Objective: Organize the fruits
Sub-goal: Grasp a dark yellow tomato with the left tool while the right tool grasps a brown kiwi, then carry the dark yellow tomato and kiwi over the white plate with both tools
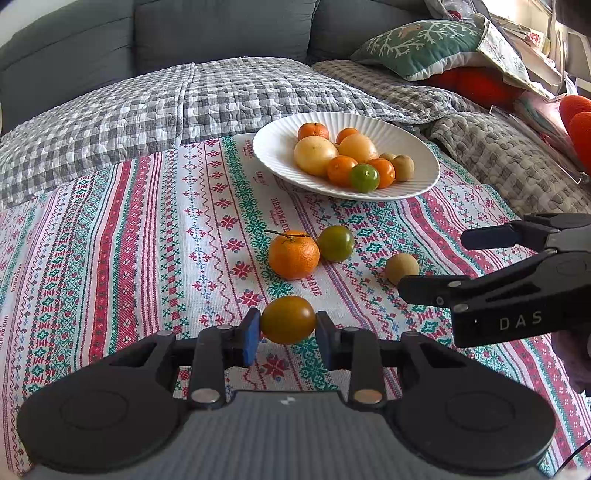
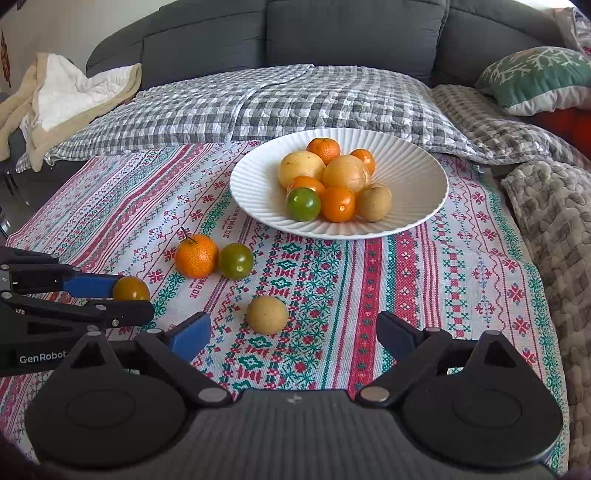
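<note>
The white ribbed plate (image 2: 417, 206) served as the reference point; it stood on the patterned tablecloth (image 2: 406, 288) at the far side, next to a grey checked quilt (image 2: 295, 99). It held a pile of fruit: two large yellow citrus fruits (image 2: 301, 168), several small oranges (image 2: 338, 208), one green citrus (image 2: 303, 204) at the near edge of the pile, and a brown round fruit (image 2: 373, 203) to the right of the oranges. In front of the plate, on the cloth, a stemmed mandarin (image 2: 196, 255) lay touching a green-orange citrus (image 2: 235, 260). Nearer the camera than those two, a pale brown round fruit (image 2: 267, 315) lay alone, well apart from the plate. The left gripper (image 1: 288, 328) was pinching a small green-orange fruit (image 1: 288, 319) between its blue pads (image 1: 252, 341), both pads pressed against its sides, in front of the plate and nearer than the mandarin. Whether that fruit was clear of the cloth could not be determined. The right gripper (image 2: 291, 334) stood with its jaws spread wide and nothing gripped; the pale brown fruit lay just beyond its fingertips, roughly between them. A green embroidered cushion (image 2: 539, 77) lay to the right behind the plate, on the grey sofa (image 2: 351, 33).
</note>
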`<state>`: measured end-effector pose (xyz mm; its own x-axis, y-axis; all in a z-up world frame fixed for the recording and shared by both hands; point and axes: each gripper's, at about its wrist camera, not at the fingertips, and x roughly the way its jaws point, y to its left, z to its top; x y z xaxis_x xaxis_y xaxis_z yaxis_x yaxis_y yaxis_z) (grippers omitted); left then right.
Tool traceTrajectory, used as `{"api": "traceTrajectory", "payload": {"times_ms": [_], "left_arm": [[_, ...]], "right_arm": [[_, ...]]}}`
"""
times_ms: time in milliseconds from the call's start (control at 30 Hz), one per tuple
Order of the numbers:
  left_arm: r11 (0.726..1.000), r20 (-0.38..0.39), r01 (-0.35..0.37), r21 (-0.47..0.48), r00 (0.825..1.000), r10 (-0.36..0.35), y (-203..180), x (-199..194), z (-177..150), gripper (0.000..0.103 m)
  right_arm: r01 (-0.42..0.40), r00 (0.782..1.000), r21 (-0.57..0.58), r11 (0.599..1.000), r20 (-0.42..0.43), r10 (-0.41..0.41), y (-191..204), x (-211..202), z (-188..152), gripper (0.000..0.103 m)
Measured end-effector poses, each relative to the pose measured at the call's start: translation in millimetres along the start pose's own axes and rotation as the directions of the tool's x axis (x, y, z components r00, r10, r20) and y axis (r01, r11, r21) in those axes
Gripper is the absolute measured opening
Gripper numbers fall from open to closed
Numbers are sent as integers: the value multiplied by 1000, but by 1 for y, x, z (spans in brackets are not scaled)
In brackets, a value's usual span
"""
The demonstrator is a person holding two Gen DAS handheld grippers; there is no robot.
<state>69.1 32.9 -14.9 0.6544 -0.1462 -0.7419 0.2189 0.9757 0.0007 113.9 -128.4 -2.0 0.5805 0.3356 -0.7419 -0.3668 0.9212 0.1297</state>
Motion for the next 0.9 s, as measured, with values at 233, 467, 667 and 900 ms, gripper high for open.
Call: {"api": "traceTrajectory", "payload": {"times_ms": [233, 467, 667, 900], "left_arm": [[1000, -5, -7, -1, 1000, 7, 5, 0, -2, 22], [1000, -4, -7, 7, 1000, 7, 2, 0, -2, 22], [1000, -9, -3, 22, 1000, 3, -2, 2, -2, 22], [999, -10, 0, 33, 1000, 1, -6, 2, -2, 22]], "right_arm": [[13, 999, -27, 1000, -38, -14, 13, 14, 3, 62], [16, 999, -27, 1000, -45, -17, 12, 16, 3, 39], [0, 999, -24, 1000, -52, -1, 9, 14, 3, 24], [0, 999, -28, 1000, -53, -1, 5, 10, 3, 24]]}}
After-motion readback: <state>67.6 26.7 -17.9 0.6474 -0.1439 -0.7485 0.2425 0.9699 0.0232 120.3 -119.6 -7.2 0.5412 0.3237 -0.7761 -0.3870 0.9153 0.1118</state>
